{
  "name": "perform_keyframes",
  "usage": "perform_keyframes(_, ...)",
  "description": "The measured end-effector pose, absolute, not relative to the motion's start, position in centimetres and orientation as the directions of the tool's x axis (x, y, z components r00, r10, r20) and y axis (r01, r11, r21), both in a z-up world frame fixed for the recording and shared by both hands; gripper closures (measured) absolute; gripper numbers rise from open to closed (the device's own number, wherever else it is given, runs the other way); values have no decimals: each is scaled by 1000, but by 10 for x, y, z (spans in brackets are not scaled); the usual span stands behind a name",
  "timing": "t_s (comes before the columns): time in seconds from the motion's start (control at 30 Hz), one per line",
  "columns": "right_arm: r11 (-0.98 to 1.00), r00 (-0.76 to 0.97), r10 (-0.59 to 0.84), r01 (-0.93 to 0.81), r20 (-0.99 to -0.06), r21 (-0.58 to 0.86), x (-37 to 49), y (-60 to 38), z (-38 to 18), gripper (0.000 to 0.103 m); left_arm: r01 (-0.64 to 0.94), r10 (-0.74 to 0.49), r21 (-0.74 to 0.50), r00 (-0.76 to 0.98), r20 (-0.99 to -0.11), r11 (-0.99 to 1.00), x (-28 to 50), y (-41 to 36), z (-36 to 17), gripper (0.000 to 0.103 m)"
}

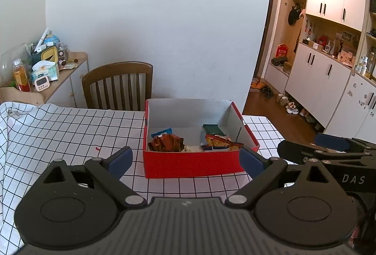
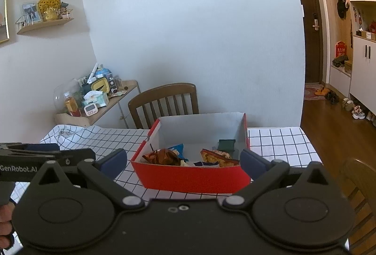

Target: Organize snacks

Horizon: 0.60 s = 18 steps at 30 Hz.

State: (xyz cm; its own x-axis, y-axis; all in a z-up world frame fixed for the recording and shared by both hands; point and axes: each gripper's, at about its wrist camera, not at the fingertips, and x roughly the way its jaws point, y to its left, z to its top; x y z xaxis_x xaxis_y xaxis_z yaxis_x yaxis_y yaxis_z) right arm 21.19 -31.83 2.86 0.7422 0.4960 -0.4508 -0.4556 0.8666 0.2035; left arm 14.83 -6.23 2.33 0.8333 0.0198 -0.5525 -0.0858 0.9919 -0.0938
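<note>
the left black two-finger tool with blue pads (image 1: 185, 161) hangs low over the counter with its jaws spread wide and nothing between them, and the right black two-finger tool with blue pads (image 2: 183, 162) sits the same way, jaws wide apart and empty; each shows at the edge of the other's view, the two side by side. both point at the red cardboard box with a white inside (image 1: 191, 164), which stands open-topped on the white counter cloth with a black grid (image 1: 70, 128), just beyond the fingertips and towards the counter's right end. the box's long axis runs from its near red wall back towards the wall of the room, slightly skewed in the right wrist view. the snacks lie crowded against the near wall: a crumpled brown foil packet (image 1: 165, 142) at the near left, a blue wrapper (image 1: 162, 131) just behind it, an orange and red packet (image 1: 221, 141) at the near right lying slantwise, and a dark green packet (image 1: 212, 129) further back by the right wall. the back half of the box floor is bare. behind the counter stands a brown wooden slat-back chair (image 1: 117, 83) against the white wall.
</note>
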Motion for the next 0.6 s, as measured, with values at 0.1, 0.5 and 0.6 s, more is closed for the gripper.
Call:
perform_keyframes(0.1,867,742,496,-456,-451,202,212,-318,29,0,-86,19,-95,833,-553,992,148,-63,23,5)
perform_keyframes(0.5,868,738,493,-453,-462,202,212,-318,27,0,-91,27,-85,827,-562,992,148,-63,21,5)
perform_keyframes(0.6,868,736,492,-453,-464,202,211,-317,26,0,-92,27,-86,824,-566,992,148,-63,21,5)
